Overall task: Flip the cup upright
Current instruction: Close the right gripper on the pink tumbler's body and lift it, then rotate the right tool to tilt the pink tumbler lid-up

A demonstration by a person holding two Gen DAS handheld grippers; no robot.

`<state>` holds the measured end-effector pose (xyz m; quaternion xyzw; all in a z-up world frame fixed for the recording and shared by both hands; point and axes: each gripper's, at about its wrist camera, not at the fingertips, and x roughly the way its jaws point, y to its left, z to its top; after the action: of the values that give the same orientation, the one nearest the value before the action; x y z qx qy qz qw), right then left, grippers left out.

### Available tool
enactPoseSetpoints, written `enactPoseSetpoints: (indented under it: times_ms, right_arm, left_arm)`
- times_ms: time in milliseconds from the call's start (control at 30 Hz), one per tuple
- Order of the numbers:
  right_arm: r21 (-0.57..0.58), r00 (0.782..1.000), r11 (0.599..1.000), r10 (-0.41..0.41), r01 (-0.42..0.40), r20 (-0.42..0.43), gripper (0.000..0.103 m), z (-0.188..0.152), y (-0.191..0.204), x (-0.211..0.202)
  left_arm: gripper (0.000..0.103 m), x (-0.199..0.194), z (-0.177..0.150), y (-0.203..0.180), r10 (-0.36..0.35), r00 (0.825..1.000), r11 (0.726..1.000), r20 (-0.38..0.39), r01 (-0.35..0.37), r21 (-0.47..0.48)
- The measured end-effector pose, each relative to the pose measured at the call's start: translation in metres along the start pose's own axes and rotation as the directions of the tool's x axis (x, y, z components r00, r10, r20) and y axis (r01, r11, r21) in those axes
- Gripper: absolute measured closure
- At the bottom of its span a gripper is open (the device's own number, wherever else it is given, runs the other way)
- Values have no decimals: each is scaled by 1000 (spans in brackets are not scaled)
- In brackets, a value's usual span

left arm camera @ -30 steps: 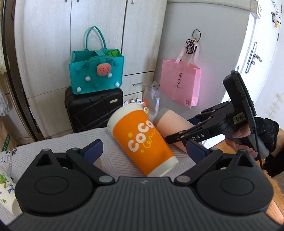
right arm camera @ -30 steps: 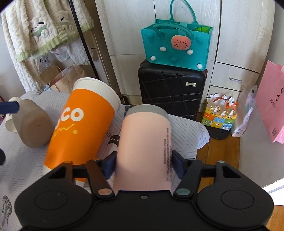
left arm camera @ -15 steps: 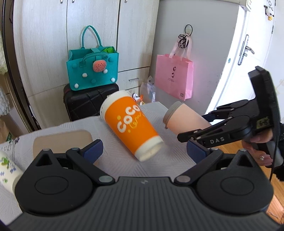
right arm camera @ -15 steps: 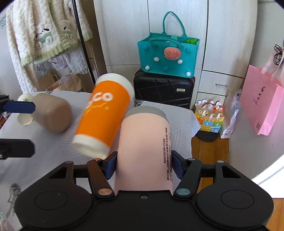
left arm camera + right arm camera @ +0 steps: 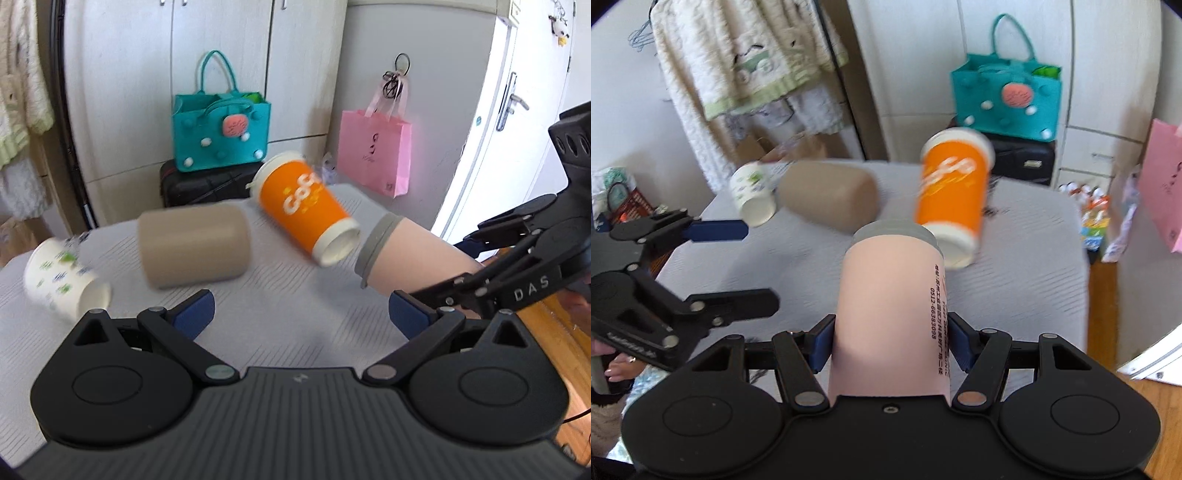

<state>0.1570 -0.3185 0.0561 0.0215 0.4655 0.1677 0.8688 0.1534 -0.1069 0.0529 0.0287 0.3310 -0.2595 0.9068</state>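
Note:
My right gripper (image 5: pixel 890 343) is shut on a pink cup (image 5: pixel 892 310) with a grey rim, held on its side above the table; it shows in the left wrist view (image 5: pixel 413 258) too. An orange cup (image 5: pixel 306 210) lies on its side in the middle of the table, also in the right wrist view (image 5: pixel 951 195). A tan cup (image 5: pixel 194 245) and a white patterned cup (image 5: pixel 62 280) lie on their sides to its left. My left gripper (image 5: pixel 299 314) is open and empty, nearer than the cups.
The table (image 5: pixel 295 325) has a white ribbed cloth. Behind it stand a black suitcase (image 5: pixel 207 184) with a teal bag (image 5: pixel 221 140) on top and a pink bag (image 5: pixel 375 155) on the wall. Clothes (image 5: pixel 750 62) hang at the left.
Both grippers have pulled back from the table. The orange cup looks smaller and farther. The tan and white cups have come into the left wrist view. The pink cup stays gripped.

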Motion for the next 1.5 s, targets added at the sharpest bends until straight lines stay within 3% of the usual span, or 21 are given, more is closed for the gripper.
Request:
enactPoseSetpoints:
  times_ms: [133,300,467,567,733,900,1000,1133,1267,1400,1500]
  right_arm:
    - [-19,1000,1000,-7,6,-17,35,-9,27,17]
    - [-41,998,997,63,-64,-28,35,-1,54,38]
    - [-66,995,994,85,-89,-59,35,13,81,64]
    - [-71,991,991,111,-116,-69,35,18,90,77]
    - [-95,992,991,83,-92,-97,35,21,99,89]
    - [-123,990,987,87,-100,-107,31,15,100,94]
    - [-130,990,985,103,-116,-101,20,15,97,85]
    - [-165,987,978,108,-127,-119,20,14,94,75]
    - [-188,979,968,138,-166,-153,20,13,90,71]
    - [-207,969,957,167,-204,-180,20,12,89,74]
    - [-223,967,951,175,-215,-184,24,13,90,78]
  left_arm:
    - [1,-14,-16,24,10,1000,999,-22,-11,-47]
    - [2,-28,-32,59,-5,998,990,-68,-4,-138]
    - [2,-38,-43,87,61,996,985,-66,-71,-158]
    - [2,-37,-44,103,40,997,978,-65,-52,-203]
    - [2,-33,-46,111,13,998,972,-54,-26,-232]
    - [1,-20,-42,115,-57,996,954,-71,34,-299]
    - [2,-12,-42,118,-117,990,936,-85,81,-344]
    - [2,0,-41,115,-202,974,910,-108,146,-388]
    - [3,21,-42,107,-302,943,873,-142,213,-439]
    - [6,41,-42,98,-347,922,855,-172,235,-463]
    - [13,51,-39,94,-355,917,847,-182,233,-478]
